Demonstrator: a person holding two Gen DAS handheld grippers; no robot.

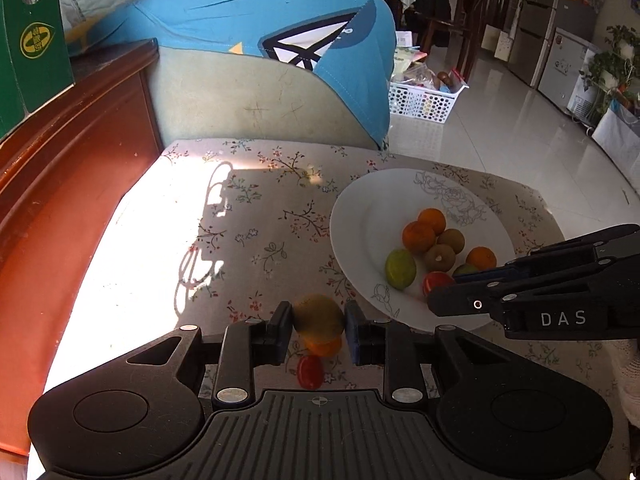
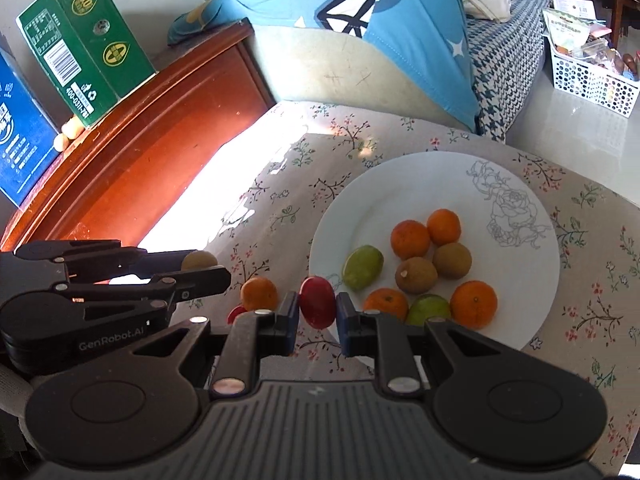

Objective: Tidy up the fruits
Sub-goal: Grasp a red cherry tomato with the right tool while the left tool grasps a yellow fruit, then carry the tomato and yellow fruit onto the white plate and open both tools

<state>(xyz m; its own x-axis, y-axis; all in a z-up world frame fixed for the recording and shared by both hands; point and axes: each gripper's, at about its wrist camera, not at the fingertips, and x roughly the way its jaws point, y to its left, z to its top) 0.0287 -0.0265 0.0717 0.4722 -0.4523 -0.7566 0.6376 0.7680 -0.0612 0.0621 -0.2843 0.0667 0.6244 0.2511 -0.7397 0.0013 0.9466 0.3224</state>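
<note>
My left gripper (image 1: pixel 318 322) is shut on a brownish-yellow round fruit (image 1: pixel 319 317), held above the floral tablecloth; it also shows in the right wrist view (image 2: pixel 199 260). Below it on the cloth lie a small orange (image 1: pixel 324 346) and a red fruit (image 1: pixel 310 372). My right gripper (image 2: pixel 317 307) is shut on a red fruit (image 2: pixel 317 307) at the left rim of the white plate (image 2: pixel 520 288). The plate holds several oranges, two brown fruits (image 2: pixel 416 275) and two green fruits (image 2: pixel 363 267). The loose orange (image 2: pixel 259 294) also shows in the right wrist view.
A wooden cabinet (image 2: pixel 160 140) with a green box (image 2: pixel 84 40) and a blue box (image 2: pixel 20 132) stands at the left. A blue cushion (image 1: pixel 260 32) lies behind the table. A white basket (image 2: pixel 588 76) sits on the floor at the far right.
</note>
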